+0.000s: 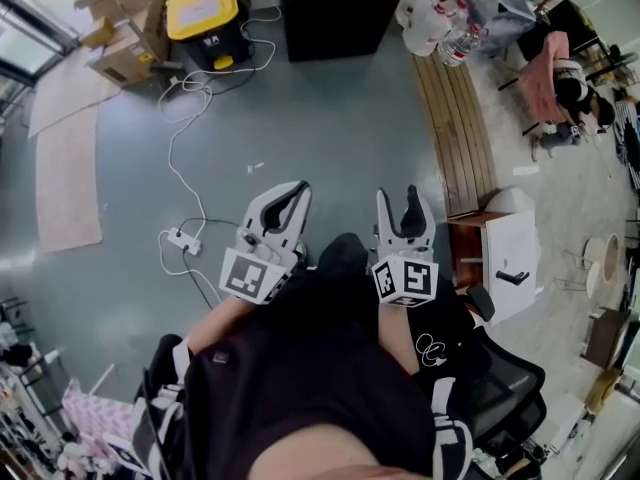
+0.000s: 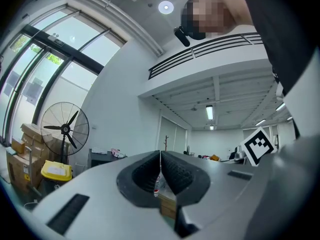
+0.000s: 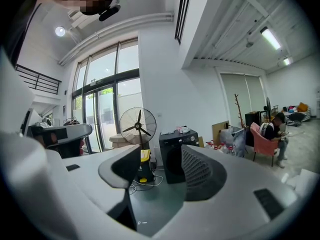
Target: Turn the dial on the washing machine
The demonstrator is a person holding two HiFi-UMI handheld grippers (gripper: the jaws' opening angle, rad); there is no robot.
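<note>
The black washing machine (image 1: 340, 8) stands against the far wall, well beyond both grippers. In the right gripper view the washing machine (image 3: 177, 154) shows between the jaws, with a small pale dial (image 3: 192, 138) near its top right corner. My right gripper (image 3: 160, 156) is open with nothing between its fingers; in the head view the right gripper (image 1: 400, 206) is held up over the person's lap. My left gripper (image 1: 290, 200) is beside it, and in its own view the left gripper (image 2: 160, 156) has its ribbed pads closed tip to tip on nothing.
A yellow-lidded bin (image 1: 203, 13) and cardboard boxes (image 1: 125, 38) sit left of the machine. A power strip with white cable (image 1: 182, 238) lies on the floor. A wooden bench (image 1: 455, 128) and white side table (image 1: 510, 253) stand at the right. A standing fan (image 3: 137, 126) is by the windows.
</note>
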